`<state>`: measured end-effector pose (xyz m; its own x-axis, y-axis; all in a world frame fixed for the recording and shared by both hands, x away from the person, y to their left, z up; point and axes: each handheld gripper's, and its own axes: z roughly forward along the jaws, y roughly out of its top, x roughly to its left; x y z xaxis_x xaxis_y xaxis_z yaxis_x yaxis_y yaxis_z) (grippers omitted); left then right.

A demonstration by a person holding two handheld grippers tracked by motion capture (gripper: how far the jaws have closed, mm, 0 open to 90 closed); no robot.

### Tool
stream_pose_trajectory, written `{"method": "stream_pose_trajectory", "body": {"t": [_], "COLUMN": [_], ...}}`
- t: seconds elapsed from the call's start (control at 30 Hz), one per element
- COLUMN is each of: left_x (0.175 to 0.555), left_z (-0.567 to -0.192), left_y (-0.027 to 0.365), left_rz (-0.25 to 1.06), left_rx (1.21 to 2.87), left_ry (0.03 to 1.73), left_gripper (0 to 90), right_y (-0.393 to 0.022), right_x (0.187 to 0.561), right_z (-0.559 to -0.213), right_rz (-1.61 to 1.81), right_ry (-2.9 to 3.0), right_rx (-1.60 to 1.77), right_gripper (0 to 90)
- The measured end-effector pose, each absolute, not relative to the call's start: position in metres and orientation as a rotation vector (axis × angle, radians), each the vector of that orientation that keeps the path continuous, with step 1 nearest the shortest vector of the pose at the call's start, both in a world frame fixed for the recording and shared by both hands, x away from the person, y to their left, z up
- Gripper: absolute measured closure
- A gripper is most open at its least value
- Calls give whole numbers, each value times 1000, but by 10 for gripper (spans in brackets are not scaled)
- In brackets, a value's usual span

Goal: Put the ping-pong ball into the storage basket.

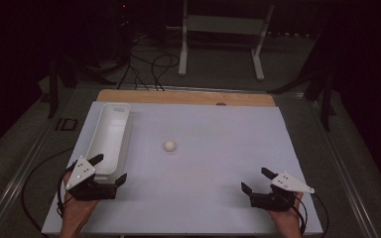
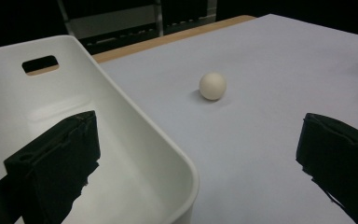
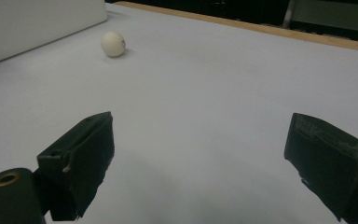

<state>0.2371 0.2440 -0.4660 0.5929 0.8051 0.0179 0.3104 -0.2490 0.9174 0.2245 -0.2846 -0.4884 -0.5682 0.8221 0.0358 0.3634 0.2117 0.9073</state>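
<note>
A small cream ball (image 1: pixel 169 146) lies alone near the middle of the white table top (image 1: pixel 218 148). It appears ahead of the jaws in the left gripper view (image 2: pixel 212 86) and far left in the right gripper view (image 3: pixel 113 44). A long white bin (image 1: pixel 110 136) with a handle slot stands at the left. My left gripper (image 1: pixel 111 167) is open at the bin's near end. One jaw hangs over the bin's inside and the other over the table, astride the bin rim (image 2: pixel 135 116). My right gripper (image 1: pixel 254 179) is open and empty near the front right, low over bare table (image 3: pixel 200 158).
A wooden strip (image 1: pixel 186 97) runs along the table's far edge. Beyond it, on the dark floor, stand a white frame (image 1: pixel 223 29) and loose cables (image 1: pixel 149 64). A side of the bin (image 3: pixel 37 23) shows at top left in the right gripper view.
</note>
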Motion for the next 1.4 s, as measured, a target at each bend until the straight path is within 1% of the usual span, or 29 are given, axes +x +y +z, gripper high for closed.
{"method": "stream_pose_trajectory", "body": {"t": [0.37,0.67,0.93,1.4], "left_x": [239,242,252,266], "left_z": [-456,-446,-431,-424], "left_y": [244,243,232,218], "left_rz": [597,601,576,575], "left_rx": [1819,1853,1897,1938], "left_ry": [918,914,883,868], "left_gripper": [1,1,1,1], "right_y": [-285,-282,-283,-286], "right_x": [229,228,228,230], "right_z": [-487,-487,-488,-488], "right_rz": [1317,1310,1312,1309], "right_ry": [2046,2040,2025,2015], "right_rx": [1097,1086,1090,1082], "right_gripper": [79,79,79,79]}}
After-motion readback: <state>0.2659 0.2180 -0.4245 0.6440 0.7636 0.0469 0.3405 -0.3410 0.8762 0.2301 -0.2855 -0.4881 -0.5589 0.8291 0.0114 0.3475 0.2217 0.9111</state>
